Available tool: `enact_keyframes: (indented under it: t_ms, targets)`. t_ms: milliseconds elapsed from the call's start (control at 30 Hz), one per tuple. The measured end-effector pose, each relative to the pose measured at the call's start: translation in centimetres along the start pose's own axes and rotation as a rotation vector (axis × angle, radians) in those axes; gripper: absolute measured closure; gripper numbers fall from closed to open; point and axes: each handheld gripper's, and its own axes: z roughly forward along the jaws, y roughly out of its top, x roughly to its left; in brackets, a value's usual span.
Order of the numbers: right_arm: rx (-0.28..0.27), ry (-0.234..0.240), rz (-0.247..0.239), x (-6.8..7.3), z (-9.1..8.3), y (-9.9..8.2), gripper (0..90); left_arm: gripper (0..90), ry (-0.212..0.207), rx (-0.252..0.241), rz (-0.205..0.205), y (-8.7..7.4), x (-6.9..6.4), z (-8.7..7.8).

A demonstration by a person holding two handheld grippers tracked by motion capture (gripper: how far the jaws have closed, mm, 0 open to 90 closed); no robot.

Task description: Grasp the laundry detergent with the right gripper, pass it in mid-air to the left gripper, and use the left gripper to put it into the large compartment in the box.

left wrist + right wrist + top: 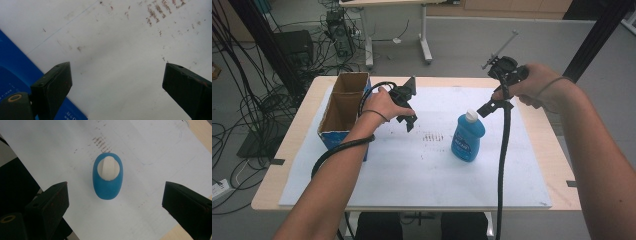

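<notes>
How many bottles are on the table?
1. The blue bottle with a white cap stands upright on the white sheet, right of the cardboard box. More could be hidden inside the box.

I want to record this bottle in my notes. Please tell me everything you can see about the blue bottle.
The blue bottle looks like plastic, with an oval body, a white cap and a label whose print is too small to read. It stands upright, cap on, on the white sheet right of the middle. Nothing grips it: the right gripper hangs above it, jaws wide apart.
</notes>
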Motion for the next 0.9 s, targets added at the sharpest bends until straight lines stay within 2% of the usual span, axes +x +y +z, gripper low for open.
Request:
enact_keyframes:
  t_ms: [300,900]
  targets:
    - [0.008,0.003,0.017,-0.4,0.4,-1.1,6.5,9.5,-0.001,0.001,0.0,0.1,-0.1,0.0]
    - [0.007,0.024,0.061,-1.4,1.7,-3.5,6.5,9.4,-0.015,0.005,-0.006,-0.1,0.4,0.0]
